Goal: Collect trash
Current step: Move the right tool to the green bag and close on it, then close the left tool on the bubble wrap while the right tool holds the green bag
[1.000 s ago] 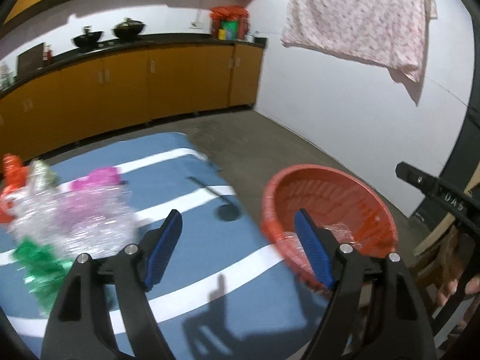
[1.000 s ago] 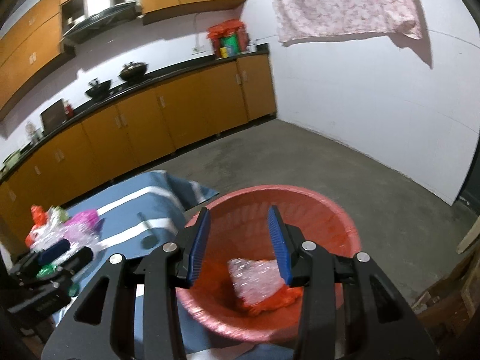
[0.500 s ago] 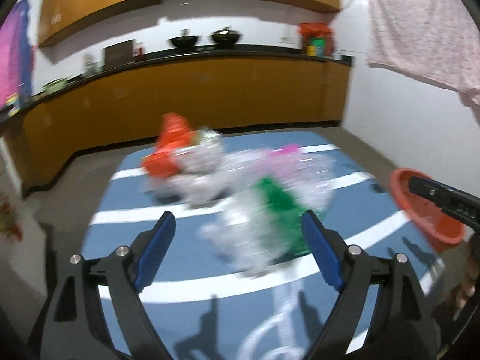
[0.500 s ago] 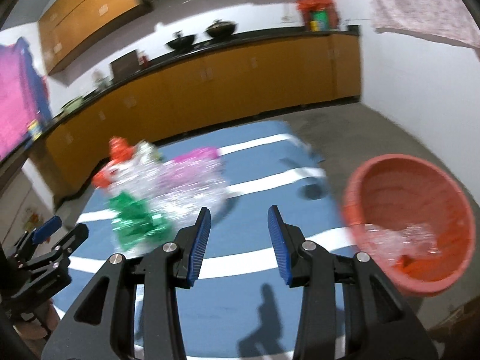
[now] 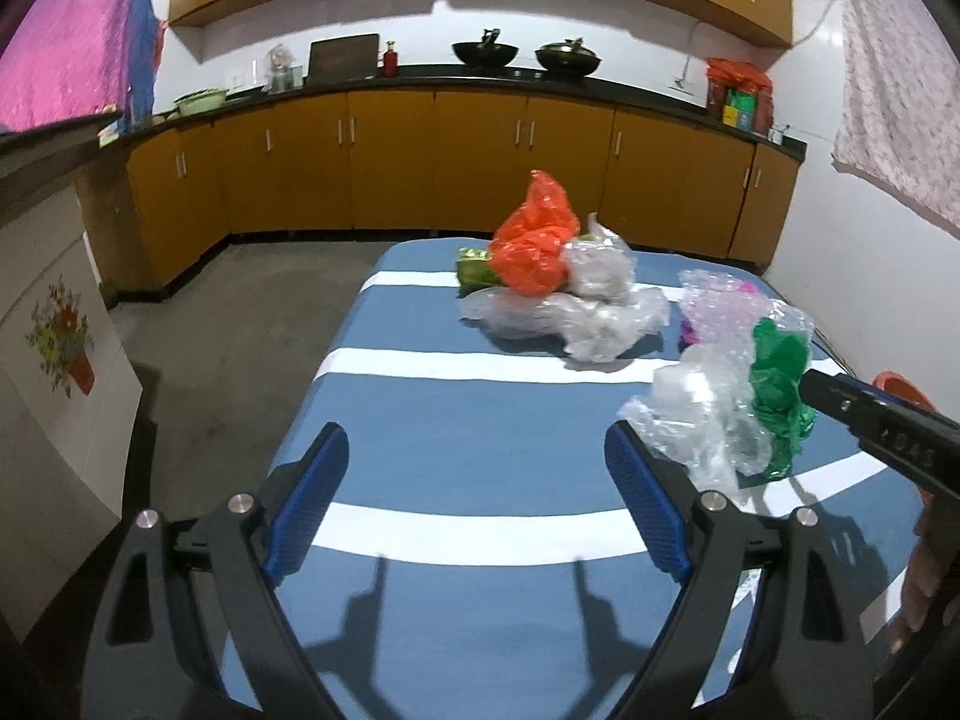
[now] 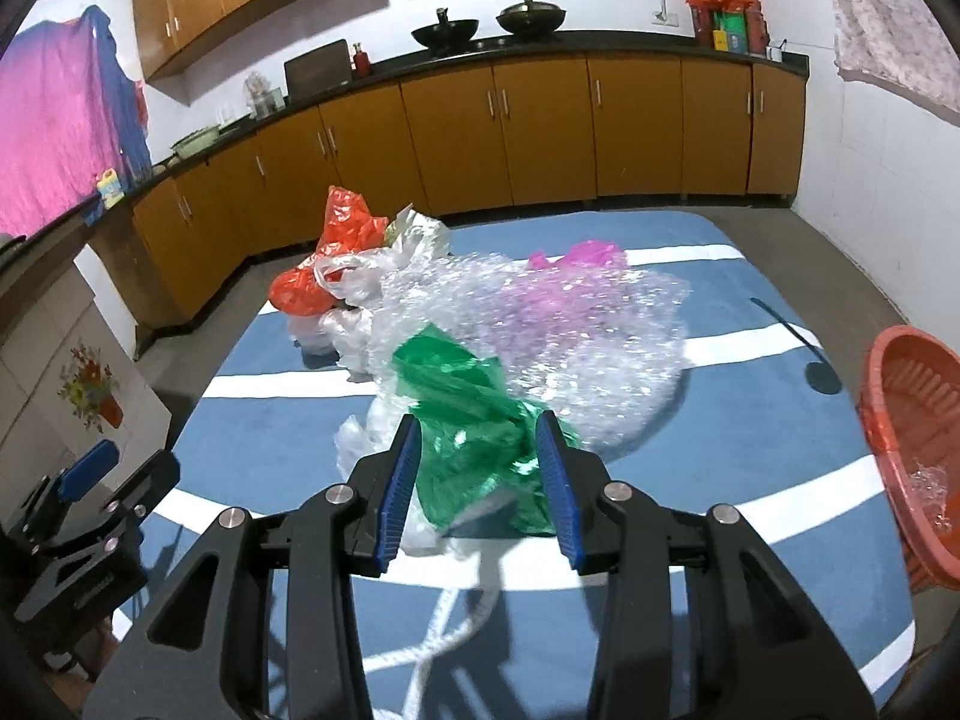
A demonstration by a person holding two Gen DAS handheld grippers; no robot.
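A pile of plastic trash lies on a blue, white-striped tablecloth [image 5: 468,420]: an orange bag [image 5: 534,246], clear bags [image 5: 594,312], bubble wrap [image 6: 576,336], a pink bag [image 6: 585,253] and a green bag [image 6: 474,420]. My right gripper [image 6: 479,480] is open, its fingers on either side of the green bag. My left gripper [image 5: 474,510] is open and empty over the cloth, left of the pile. The red basket [image 6: 906,420] stands at the table's right edge with clear and orange trash inside.
Orange kitchen cabinets [image 5: 468,162] line the far wall under a black counter with woks. A white panel with a flower picture [image 5: 54,348] stands at the left. A cloth hangs on the right wall [image 5: 888,90]. Grey floor surrounds the table.
Both grippers swung left, from over the red basket to the trash pile. The right gripper now straddles the green bag. The basket has moved to the right edge of both views.
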